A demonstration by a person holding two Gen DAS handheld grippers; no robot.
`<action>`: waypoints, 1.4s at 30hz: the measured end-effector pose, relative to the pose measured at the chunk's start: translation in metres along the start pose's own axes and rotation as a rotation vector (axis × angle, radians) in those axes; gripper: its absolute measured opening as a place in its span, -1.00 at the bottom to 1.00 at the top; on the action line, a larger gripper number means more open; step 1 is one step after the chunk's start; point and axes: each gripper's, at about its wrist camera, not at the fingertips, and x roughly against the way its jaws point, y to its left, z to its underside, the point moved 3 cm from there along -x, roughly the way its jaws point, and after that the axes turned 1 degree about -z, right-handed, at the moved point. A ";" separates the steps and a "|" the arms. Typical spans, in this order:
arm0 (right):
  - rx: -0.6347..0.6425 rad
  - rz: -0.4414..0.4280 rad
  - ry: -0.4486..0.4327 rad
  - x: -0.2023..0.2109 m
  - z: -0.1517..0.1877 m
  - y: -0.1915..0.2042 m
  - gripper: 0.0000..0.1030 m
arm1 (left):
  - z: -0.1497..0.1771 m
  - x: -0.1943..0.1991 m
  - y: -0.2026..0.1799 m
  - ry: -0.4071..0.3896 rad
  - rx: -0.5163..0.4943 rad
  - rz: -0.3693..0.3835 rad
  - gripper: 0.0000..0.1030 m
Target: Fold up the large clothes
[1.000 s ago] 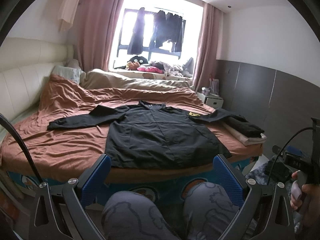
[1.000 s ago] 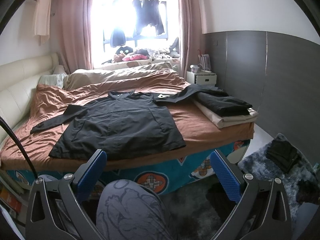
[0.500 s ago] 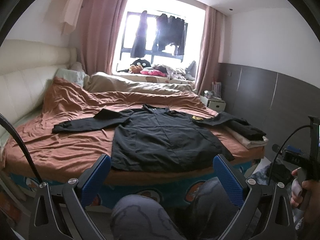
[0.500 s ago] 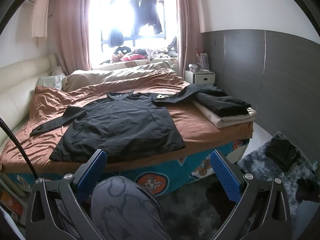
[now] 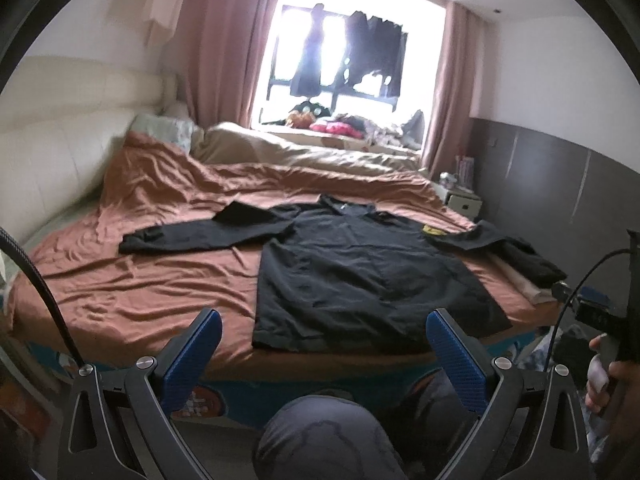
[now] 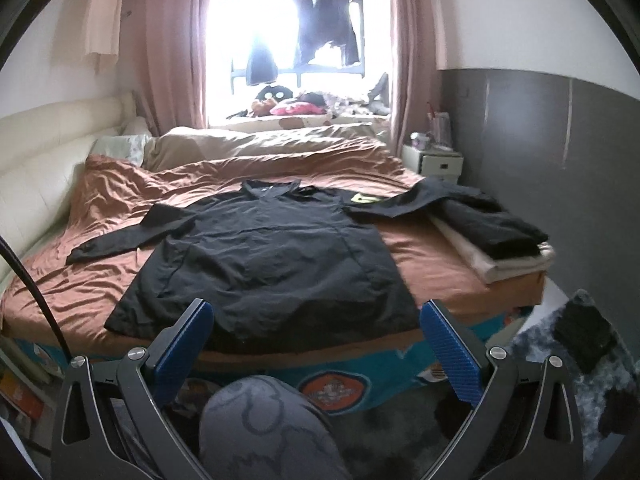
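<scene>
A big black shirt [image 5: 360,276] lies flat on the bed [image 5: 132,292], on top of the brown sheet. Its body is spread out and its bottom edge is near the bed's front edge. One long sleeve [image 5: 200,236] goes out to the left. The other sleeve goes right and touches a pile of folded clothes [image 6: 500,240] at the bed's right side. There is a small yellow patch [image 6: 366,199] near that shoulder.

The left gripper [image 5: 324,344] is in front of the bed, not touching the shirt. Its blue fingers are wide apart and hold nothing. The right gripper [image 6: 316,334] is the same: wide apart, nothing in it, just in front of the shirt's bottom edge.

A knee [image 6: 264,428] in grey pants is below the grippers. Dark clothes hang in the bright window [image 6: 296,32] behind the bed.
</scene>
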 end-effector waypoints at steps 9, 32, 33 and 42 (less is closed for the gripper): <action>-0.004 -0.079 0.061 -0.078 -0.033 0.003 1.00 | -0.019 -0.062 0.012 0.034 0.015 -0.042 0.99; -0.062 -0.269 0.144 -0.279 -0.114 0.059 1.00 | -0.068 -0.234 0.109 0.178 0.139 -0.192 0.90; -0.068 -0.276 0.151 -0.286 -0.116 0.062 1.00 | -0.070 -0.241 0.115 0.183 0.147 -0.203 0.86; -0.090 -0.314 0.222 -0.363 -0.138 0.092 1.00 | -0.083 -0.287 0.192 0.237 0.233 -0.300 0.68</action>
